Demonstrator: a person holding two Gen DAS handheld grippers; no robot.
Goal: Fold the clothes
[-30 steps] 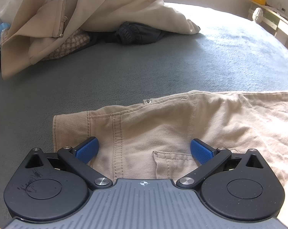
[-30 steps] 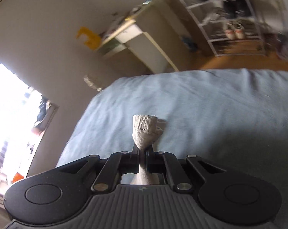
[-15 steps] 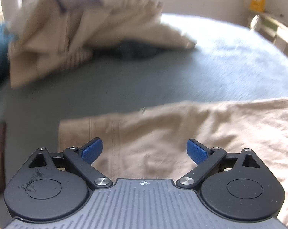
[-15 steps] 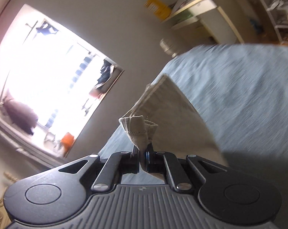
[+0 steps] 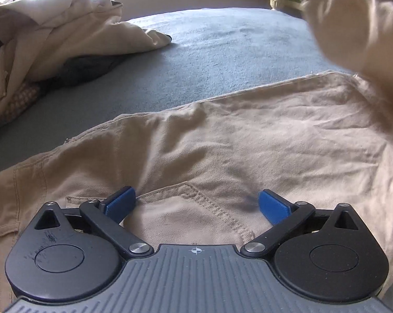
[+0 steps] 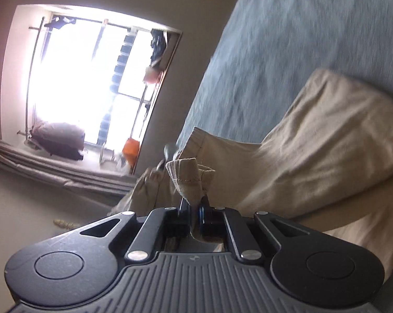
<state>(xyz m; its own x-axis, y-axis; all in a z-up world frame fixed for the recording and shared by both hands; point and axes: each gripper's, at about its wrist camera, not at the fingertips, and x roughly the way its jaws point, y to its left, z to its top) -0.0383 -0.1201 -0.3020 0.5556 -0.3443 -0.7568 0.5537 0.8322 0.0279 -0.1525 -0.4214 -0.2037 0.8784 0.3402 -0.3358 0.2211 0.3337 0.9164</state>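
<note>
Beige trousers (image 5: 248, 135) lie flat on the blue-grey bed cover (image 5: 222, 52), waistband to the left. My left gripper (image 5: 196, 203) hovers low over the back pocket; its jaws are opening wide, and its blue pads (image 5: 121, 200) straddle the pocket seam without pinching cloth. My right gripper (image 6: 195, 204) is shut on the hem of a trouser leg (image 6: 188, 177), which bunches above the fingers. That lifted leg (image 5: 352, 26) hangs blurred at the upper right of the left wrist view, above the flat part. The rest of the trousers (image 6: 313, 143) trails to the right.
A heap of beige garments (image 5: 53, 39) with a dark piece (image 5: 87, 70) under it lies at the bed's far left. A bright window (image 6: 92, 78) and curtain fill the wall beyond. Bare bed cover stretches behind the trousers.
My left gripper slid right from the waistband corner to over the back pocket. The right gripper swung round with the hem, and the lifted leg now appears at the left view's upper right.
</note>
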